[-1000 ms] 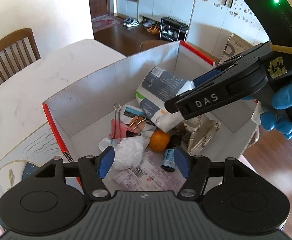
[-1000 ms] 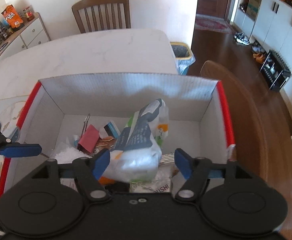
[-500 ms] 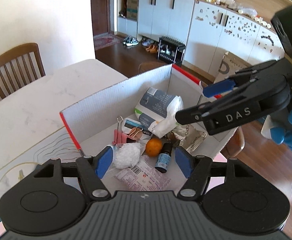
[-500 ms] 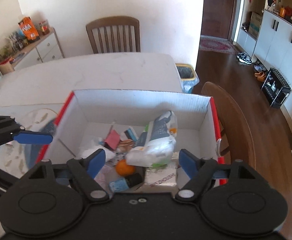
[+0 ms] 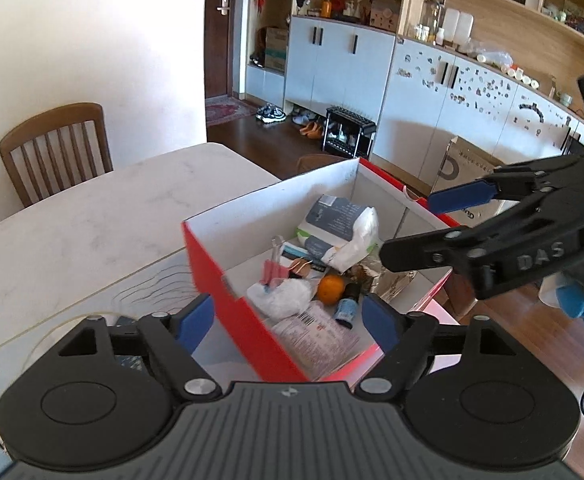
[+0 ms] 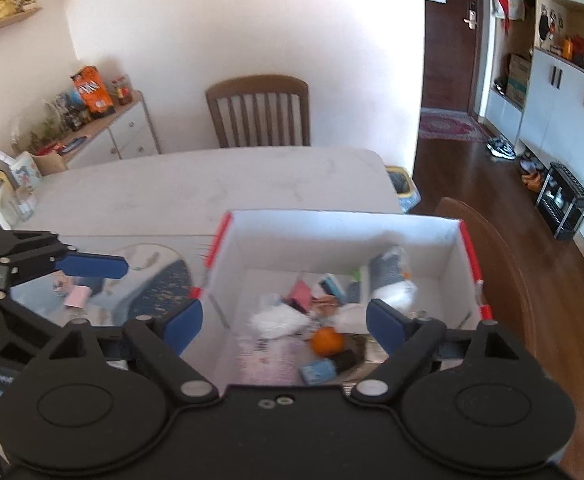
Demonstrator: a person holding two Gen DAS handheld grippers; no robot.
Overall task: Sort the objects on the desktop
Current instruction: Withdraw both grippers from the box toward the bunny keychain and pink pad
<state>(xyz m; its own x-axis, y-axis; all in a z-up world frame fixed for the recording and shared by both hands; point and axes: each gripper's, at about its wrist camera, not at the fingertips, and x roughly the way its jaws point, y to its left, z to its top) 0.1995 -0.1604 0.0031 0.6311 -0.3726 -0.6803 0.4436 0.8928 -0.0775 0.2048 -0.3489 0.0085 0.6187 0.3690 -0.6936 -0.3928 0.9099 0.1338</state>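
Observation:
A red-and-white cardboard box sits on the table below both grippers. Inside lie a grey-and-white packet, an orange, a small blue bottle, a white wad, pink clips and a printed paper packet. My left gripper hovers above the box's near corner, its jaws opening, with nothing between them. My right gripper hangs over the box's right side, its jaws also opening and empty.
The white marble table stretches beyond the box, with a wooden chair behind it. A patterned mat with a pink note lies left of the box. Another chair stands at the right. A blue-gloved hand holds the right gripper.
Both grippers have risen and drawn back from the box, and both jaws have widened. The grey-and-white packet, earlier between the right fingers, now lies in the box.

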